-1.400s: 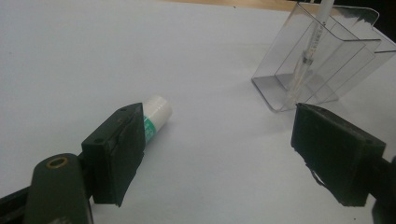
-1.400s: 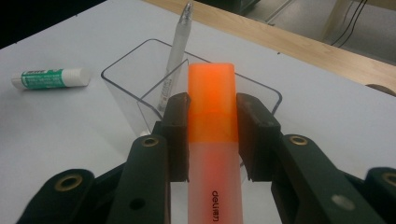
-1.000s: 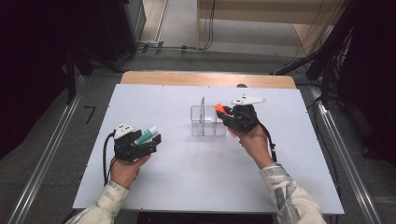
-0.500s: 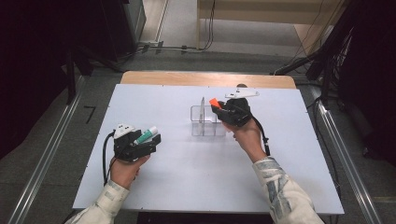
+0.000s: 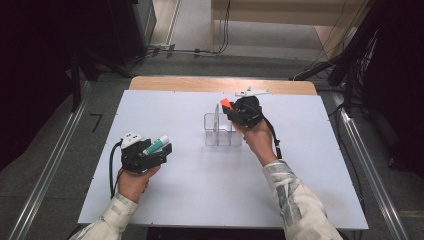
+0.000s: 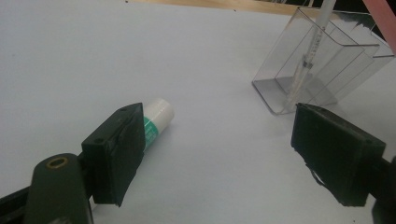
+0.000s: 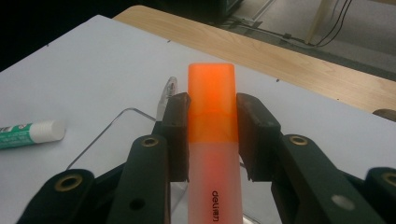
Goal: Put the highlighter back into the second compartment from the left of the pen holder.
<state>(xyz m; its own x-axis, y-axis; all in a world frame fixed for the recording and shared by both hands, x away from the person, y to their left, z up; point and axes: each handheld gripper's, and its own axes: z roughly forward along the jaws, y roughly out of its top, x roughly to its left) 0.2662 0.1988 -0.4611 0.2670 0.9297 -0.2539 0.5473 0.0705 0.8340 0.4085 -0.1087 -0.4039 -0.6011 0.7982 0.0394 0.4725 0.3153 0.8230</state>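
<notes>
Glue stick (image 5: 156,145) lies left of the organizer (image 5: 222,131) holding a pen (image 5: 216,118).

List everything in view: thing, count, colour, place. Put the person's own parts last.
highlighter: 1, orange with a translucent body, clamped between the right claw's jaws above the organiser
glue stick: 1, green and white with a white cap, lying on the table by the left claw
organiser: 1, clear plastic with compartments, mid-table
pen: 1, white and clear, standing tilted in the organiser
table: 1, white top with a wooden far edge
left claw: 1, black, jaws open, the glue stick beside one jaw
right claw: 1, black, shut on the highlighter
hands and sleeves: 2, pale patterned sleeves, from the near edge
</notes>
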